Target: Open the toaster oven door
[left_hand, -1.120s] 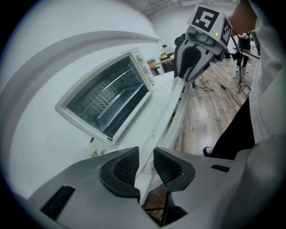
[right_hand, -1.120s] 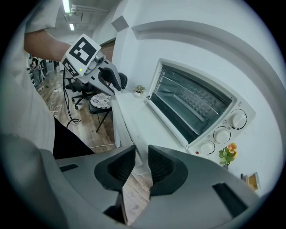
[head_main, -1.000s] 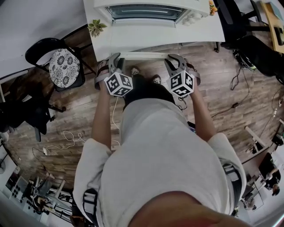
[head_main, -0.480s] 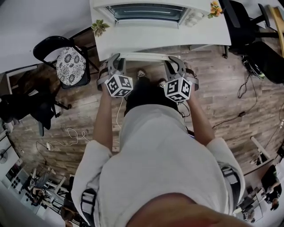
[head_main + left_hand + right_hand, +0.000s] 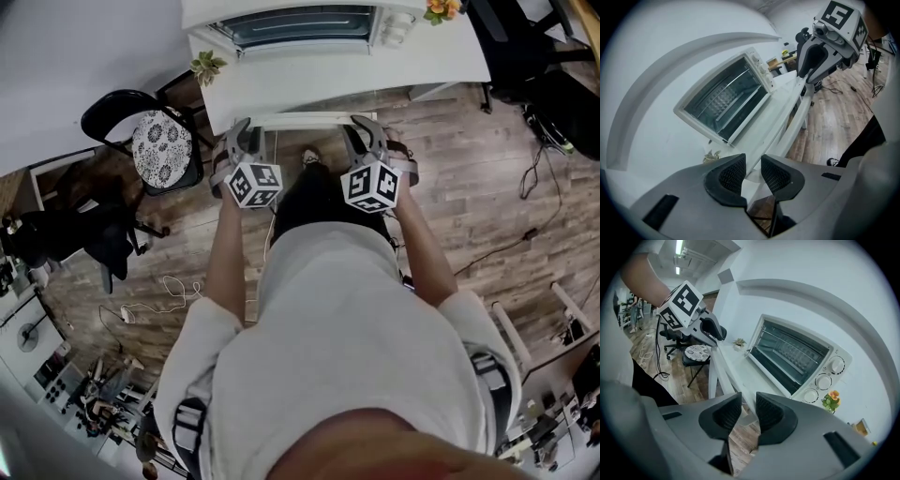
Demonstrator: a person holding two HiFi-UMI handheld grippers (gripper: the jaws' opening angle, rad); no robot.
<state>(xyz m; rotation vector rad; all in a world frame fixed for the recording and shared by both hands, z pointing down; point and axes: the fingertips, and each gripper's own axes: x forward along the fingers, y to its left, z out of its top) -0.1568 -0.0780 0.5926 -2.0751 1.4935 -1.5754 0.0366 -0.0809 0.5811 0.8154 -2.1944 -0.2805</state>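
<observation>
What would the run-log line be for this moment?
stage: before contact | toaster oven door: closed | left gripper: jaws apart, empty | right gripper: jaws apart, empty | both short of oven

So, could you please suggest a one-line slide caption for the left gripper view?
Open, empty left tool aimed at the closed toaster oven on the white table.

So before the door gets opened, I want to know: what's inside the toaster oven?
Through the closed glass door of the toaster oven, a wire rack shows, with nothing seen on it. The cavity's lower corners are too dark to tell.
</observation>
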